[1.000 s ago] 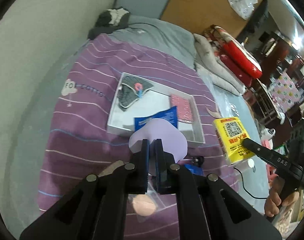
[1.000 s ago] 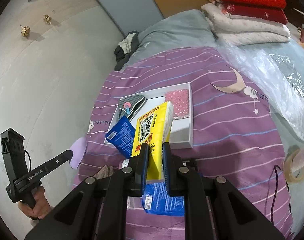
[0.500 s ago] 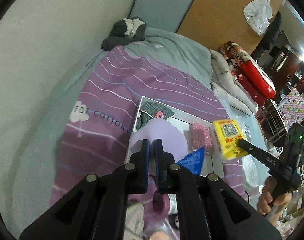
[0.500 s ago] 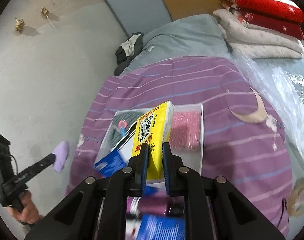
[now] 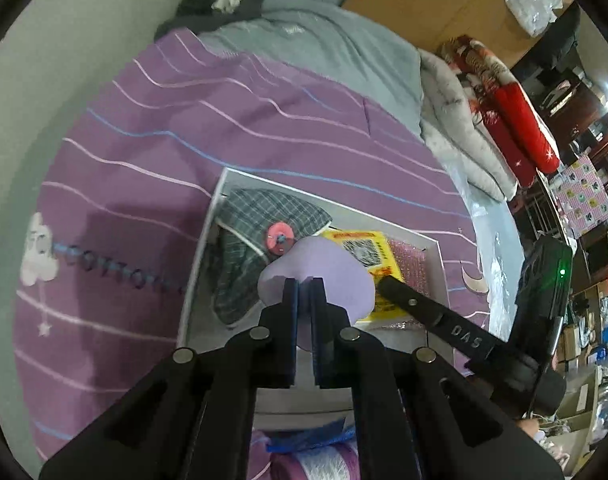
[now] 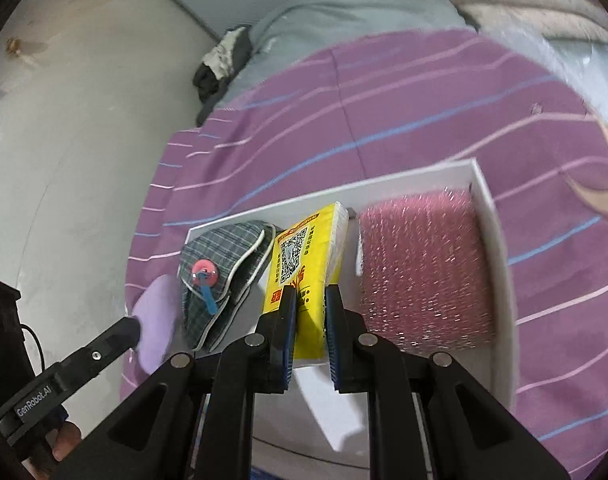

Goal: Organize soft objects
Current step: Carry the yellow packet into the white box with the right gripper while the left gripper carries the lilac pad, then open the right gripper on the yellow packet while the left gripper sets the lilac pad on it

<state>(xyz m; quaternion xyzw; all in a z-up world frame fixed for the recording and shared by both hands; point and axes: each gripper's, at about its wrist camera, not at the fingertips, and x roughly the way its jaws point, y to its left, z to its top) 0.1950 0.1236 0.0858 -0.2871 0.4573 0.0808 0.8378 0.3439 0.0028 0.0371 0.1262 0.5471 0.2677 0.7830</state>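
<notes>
A white tray (image 6: 499, 280) lies on the purple striped bedspread. In it are a grey plaid eye mask (image 6: 224, 264) with a pink button at the left and a pink glittery sponge (image 6: 419, 268) at the right. My right gripper (image 6: 309, 300) is shut on a yellow tissue pack (image 6: 304, 248), which sits in the tray between mask and sponge. My left gripper (image 5: 304, 292) is shut on a lilac soft pad (image 5: 323, 276) and holds it over the tray, beside the mask (image 5: 256, 236). The tissue pack (image 5: 367, 256) shows behind the pad.
A blue packet (image 5: 304, 440) and a purple-white item lie on the bedspread near the tray's front edge. A grey duvet (image 5: 323, 48) and folded white and red blankets (image 5: 503, 92) lie beyond. A wall runs along the left side.
Both grippers moved forward and down over the tray. The yellow tissue pack went down into the tray between mask and sponge. The lilac pad now hangs over the tray by the mask.
</notes>
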